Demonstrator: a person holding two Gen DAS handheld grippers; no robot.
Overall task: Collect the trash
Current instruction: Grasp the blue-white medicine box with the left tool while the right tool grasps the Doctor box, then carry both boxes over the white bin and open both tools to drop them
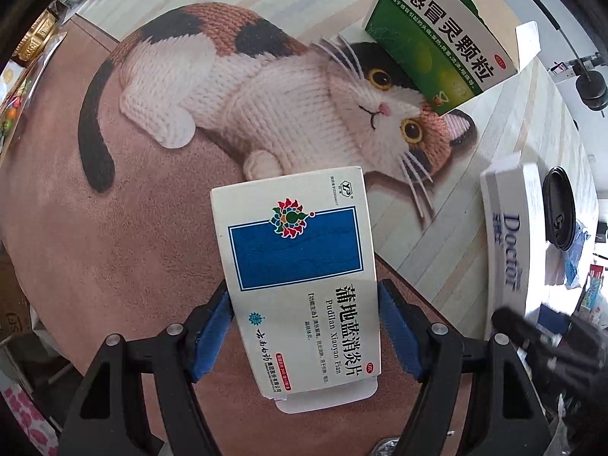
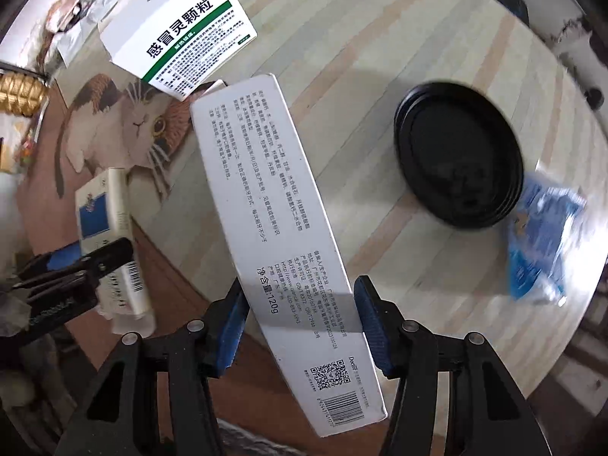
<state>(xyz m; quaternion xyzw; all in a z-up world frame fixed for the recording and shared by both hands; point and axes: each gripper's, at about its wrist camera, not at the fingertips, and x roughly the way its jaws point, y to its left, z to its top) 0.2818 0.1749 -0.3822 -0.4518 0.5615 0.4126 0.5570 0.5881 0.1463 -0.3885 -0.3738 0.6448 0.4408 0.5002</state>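
A white medicine box with a blue panel (image 1: 300, 266) lies on the cat-print mat (image 1: 114, 228). My left gripper (image 1: 304, 288) is shut on it, a blue pad against each long side. From the right wrist camera the same box (image 2: 102, 205) shows at the left with the left gripper's fingers (image 2: 95, 262) on it. A long white toothpaste box (image 2: 277, 228), printed side up with barcodes at the near end, sits between the pads of my right gripper (image 2: 300, 288), which is shut on it. The left wrist view shows that box (image 1: 509, 235) at the right edge.
A green and white medicine box (image 1: 440, 38) (image 2: 178, 38) stands at the far edge of the mat. A black cup lid (image 2: 456, 155) and a blue plastic wrapper (image 2: 543, 235) lie on the striped tabletop (image 2: 342, 38) to the right. Clutter lines the left edge.
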